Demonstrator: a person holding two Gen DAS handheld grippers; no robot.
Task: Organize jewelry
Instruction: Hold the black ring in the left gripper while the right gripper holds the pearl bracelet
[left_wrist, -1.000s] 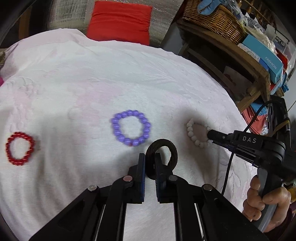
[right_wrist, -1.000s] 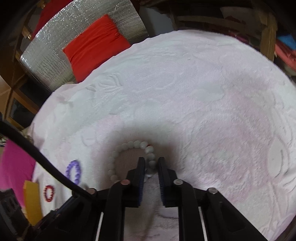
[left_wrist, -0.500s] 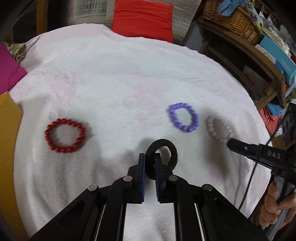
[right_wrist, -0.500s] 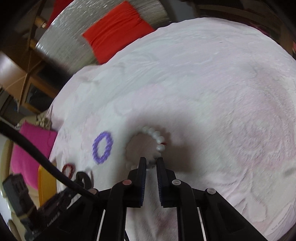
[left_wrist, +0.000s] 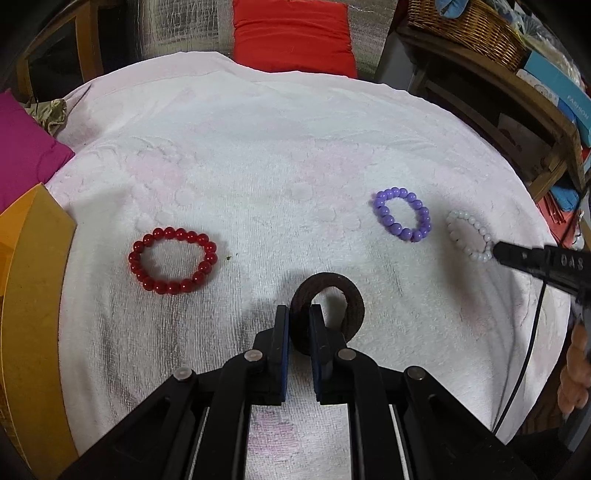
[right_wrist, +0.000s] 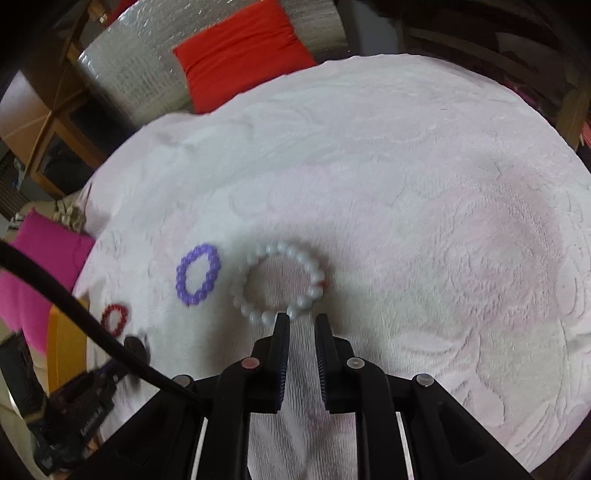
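The right claw, jaws now parted, has released the white bracelet beside the purple bracelet on the towelled surface; the left claw still clamps the dark ring, next to be placed.

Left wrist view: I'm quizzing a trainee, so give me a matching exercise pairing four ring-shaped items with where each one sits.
Items:
1. red bracelet
2. purple bracelet
3. white bracelet
4. dark ring

Places:
A. clamped in the left tongs
B. on the towel, far left
C. at the right tongs' tip
D. just left of the white one

Pairs: 1-B, 2-D, 3-C, 4-A
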